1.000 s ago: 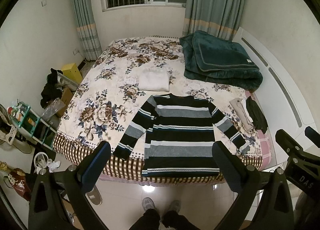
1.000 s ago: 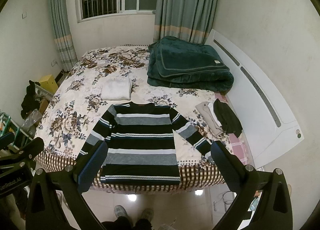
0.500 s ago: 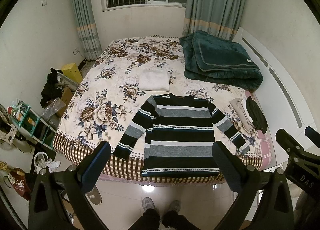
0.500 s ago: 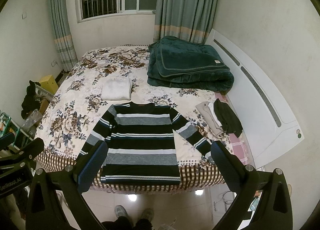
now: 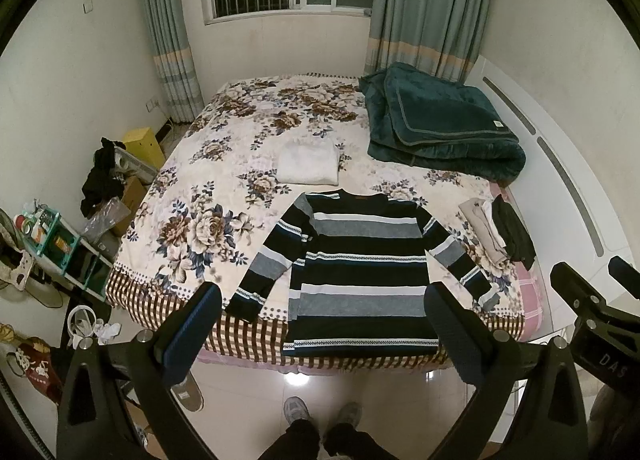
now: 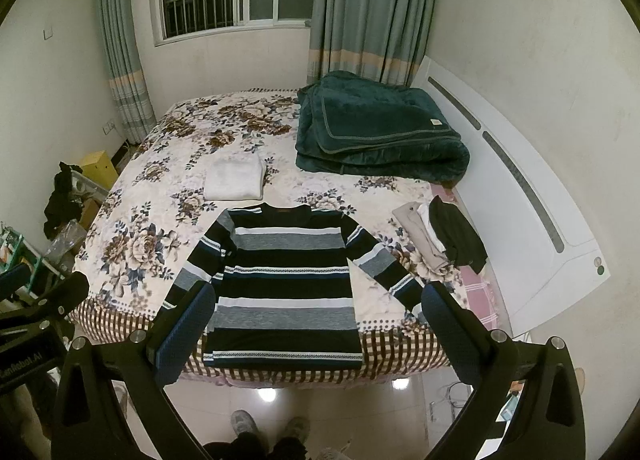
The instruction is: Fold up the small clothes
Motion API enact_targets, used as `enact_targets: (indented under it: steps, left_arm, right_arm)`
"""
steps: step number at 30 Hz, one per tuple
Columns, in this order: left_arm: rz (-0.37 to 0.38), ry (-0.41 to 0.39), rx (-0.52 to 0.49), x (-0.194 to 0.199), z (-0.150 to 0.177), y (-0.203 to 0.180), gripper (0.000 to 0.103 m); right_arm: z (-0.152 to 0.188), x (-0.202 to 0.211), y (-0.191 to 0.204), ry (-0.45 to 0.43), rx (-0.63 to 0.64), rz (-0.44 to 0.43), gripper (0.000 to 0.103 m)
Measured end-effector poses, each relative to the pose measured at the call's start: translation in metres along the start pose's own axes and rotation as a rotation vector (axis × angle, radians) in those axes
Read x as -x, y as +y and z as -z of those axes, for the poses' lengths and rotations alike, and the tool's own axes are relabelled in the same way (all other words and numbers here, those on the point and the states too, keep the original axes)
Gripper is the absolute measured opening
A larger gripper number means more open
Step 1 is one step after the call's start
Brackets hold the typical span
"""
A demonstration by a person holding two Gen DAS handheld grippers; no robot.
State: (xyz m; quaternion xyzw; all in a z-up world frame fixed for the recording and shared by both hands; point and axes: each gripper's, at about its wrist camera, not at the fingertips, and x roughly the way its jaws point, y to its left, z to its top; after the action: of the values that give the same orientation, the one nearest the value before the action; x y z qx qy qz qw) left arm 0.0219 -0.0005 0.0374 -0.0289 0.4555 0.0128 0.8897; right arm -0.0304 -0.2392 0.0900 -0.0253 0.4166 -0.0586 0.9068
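Hovering both claws wide apart, empty: left claw (image 5: 322,324), right claw (image 6: 316,324). Striped sweater (image 5: 360,272) lies flat on the bed (image 5: 208,196), ahead of and below both, hem nearest you, collar far, long axis running away from you. Your left is nearer the left sleeve (image 5: 264,260), right nearer the other. Unfolded, smooth, sleeves splayed.

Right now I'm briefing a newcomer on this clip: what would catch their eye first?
The striped sweater spread flat at the near edge of the floral bed, sleeves angled outward. Behind it lies a folded white garment, and a bulky dark green blanket fills the far right corner. Both grippers, left and right, are open and empty.
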Motion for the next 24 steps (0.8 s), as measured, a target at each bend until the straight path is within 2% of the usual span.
enact_targets:
  steps: [9, 11, 14, 17, 18, 22, 24]
  left_arm:
    - [-0.006, -0.008, -0.005, -0.003, -0.008, -0.001, 0.103]
    - [-0.011, -0.022, -0.007, -0.014, -0.008, 0.004, 0.103]
    - [-0.029, -0.088, -0.014, -0.035, -0.018, 0.009, 0.103]
    - [-0.061, -0.140, -0.033, -0.060, -0.024, 0.012, 0.103]
    - [-0.070, -0.148, -0.045, -0.081, -0.029, 0.012, 0.103]
    - [-0.087, -0.141, -0.061, -0.138, -0.023, 0.012, 0.103]
    - [-0.103, -0.096, -0.065, -0.182, -0.025, 0.007, 0.103]
  right_arm:
    - [-0.002, -0.001, -0.004, 0.005, -0.012, 0.001, 0.103]
    - [-0.012, -0.003, -0.013, 0.016, -0.044, 0.000, 0.103]
    - [-0.029, -0.017, -0.014, 0.036, -0.100, -0.004, 0.103]
    - [-0.025, -0.052, -0.028, 0.077, -0.177, 0.027, 0.103]
    - [-0.021, -0.067, -0.035, 0.092, -0.210, 0.044, 0.103]
    - [0.007, -0.144, -0.074, 0.156, -0.354, 0.120, 0.103]
    - [0.030, -0.190, -0.106, 0.197, -0.430, 0.158, 0.103]
